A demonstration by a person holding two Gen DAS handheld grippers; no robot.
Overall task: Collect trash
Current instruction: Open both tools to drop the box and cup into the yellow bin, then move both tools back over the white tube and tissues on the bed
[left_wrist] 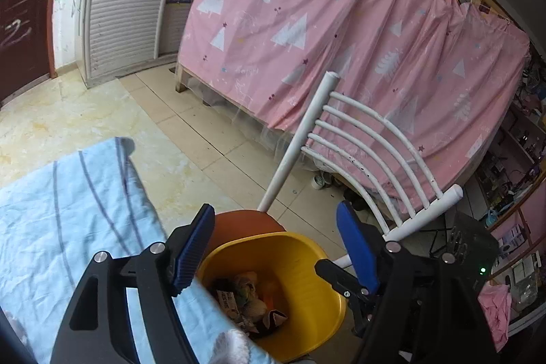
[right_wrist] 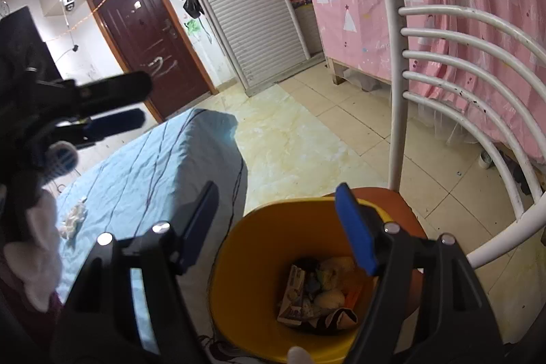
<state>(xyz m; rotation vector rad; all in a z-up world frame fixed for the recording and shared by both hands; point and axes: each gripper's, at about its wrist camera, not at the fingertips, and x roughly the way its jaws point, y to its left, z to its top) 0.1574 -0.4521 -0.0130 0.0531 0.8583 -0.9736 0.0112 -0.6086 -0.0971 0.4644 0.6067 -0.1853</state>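
A yellow bin (left_wrist: 307,306) stands on the orange seat of a white chair (left_wrist: 368,139), with wrappers and crumpled trash (left_wrist: 249,299) inside. My left gripper (left_wrist: 276,248) is open and empty above the bin's near rim. In the right wrist view my right gripper (right_wrist: 276,224) is open and empty over the same bin (right_wrist: 245,261), whose trash (right_wrist: 324,292) shows below. A crumpled white tissue (right_wrist: 73,220) lies on the blue cloth-covered table (right_wrist: 143,166). The left gripper (right_wrist: 102,111) shows at the left of that view, above the table.
A pink curtain with white trees (left_wrist: 341,33) hangs over a bed frame behind the chair. A slatted white wardrobe (right_wrist: 245,2) and a dark red door (right_wrist: 146,29) stand at the far wall. Tiled floor (right_wrist: 300,142) lies between table and bed.
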